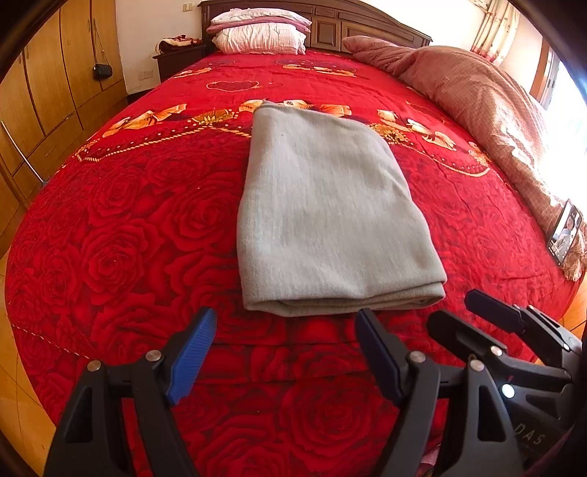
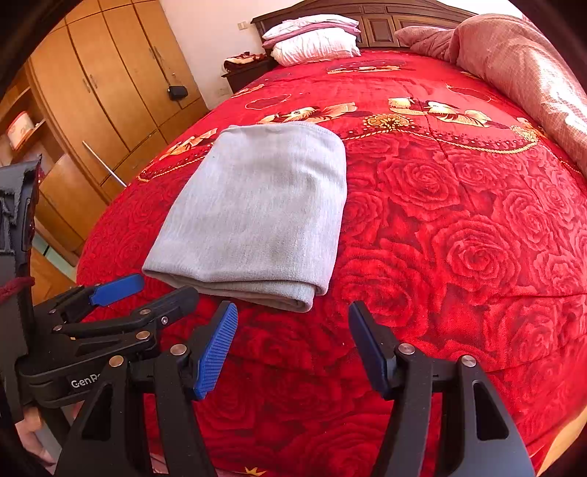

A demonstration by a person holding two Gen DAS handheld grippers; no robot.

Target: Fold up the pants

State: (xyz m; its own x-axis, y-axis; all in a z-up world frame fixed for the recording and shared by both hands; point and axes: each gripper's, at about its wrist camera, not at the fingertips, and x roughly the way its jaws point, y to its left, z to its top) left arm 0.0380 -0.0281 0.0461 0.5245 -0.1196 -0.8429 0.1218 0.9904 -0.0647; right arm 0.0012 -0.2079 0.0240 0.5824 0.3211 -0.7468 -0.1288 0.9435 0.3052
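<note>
On the red bedspread [image 1: 128, 220], folded grey pants [image 1: 330, 205] lie clear before both wide, empty grippers [image 1: 286, 330].

Folded pants [image 1: 330, 205] lie on the bed [image 1: 128, 227] — pillows [image 1: 260, 31] behind, phone [image 1: 564, 233] right.

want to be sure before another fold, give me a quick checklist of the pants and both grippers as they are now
1. Grey pants lying flat on the red rose bedspread: ok.
2. Folded edge stacked evenly at the near side: ok.
3. Left gripper open, nothing between its fingers: ok.
4. Right gripper open, nothing held: ok.
5. Both grippers clear of the cloth: ok.
6. Layers underneath smooth: cannot tell.
</note>
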